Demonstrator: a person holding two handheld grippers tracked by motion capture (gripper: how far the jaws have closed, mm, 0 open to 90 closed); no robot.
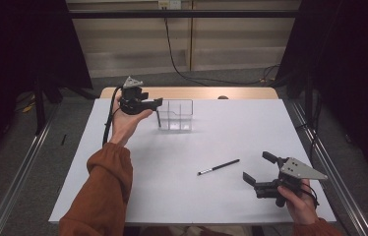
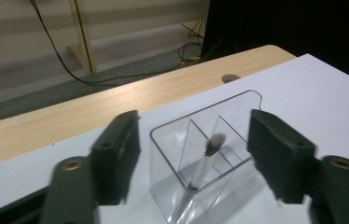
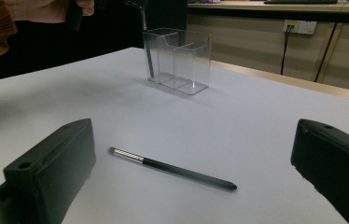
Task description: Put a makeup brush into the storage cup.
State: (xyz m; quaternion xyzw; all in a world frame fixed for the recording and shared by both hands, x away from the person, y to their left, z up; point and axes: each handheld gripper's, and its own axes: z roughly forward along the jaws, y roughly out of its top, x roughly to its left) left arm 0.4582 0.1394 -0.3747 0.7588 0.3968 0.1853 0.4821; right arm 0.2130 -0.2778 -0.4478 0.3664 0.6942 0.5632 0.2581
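Surface: white tabletop [image 1: 192, 196] over a pale wood bench, grey floor and dark curtains around it.

Item 1: clear acrylic organiser [image 1: 175, 115], three compartments, standing upright near the far left of the table. One makeup brush [image 2: 205, 163] stands in its near-left compartment, bristles up, leaning on the wall.

Item 2: second makeup brush [image 1: 218, 167], lying flat mid-table, striped ferrule and bristle end toward the left of the high view, handle end toward your right gripper [image 1: 260, 171].

Item 3: your left gripper [image 1: 158, 102], held just above the organiser's left end, jaws apart with nothing pressed between them; the standing brush sits free below.

Item 4: your right gripper, resting low near the table's right front, jaws wide apart and empty, the lying brush just beyond them.

Handling note: the step in hand looks like the release of the first brush. Lift your left gripper straight up so a jaw does not catch the bristles or tip the light organiser. For the lying brush, bring your right gripper square across the handle, close near its middle, and keep the pads level so the thin shaft does not roll away.
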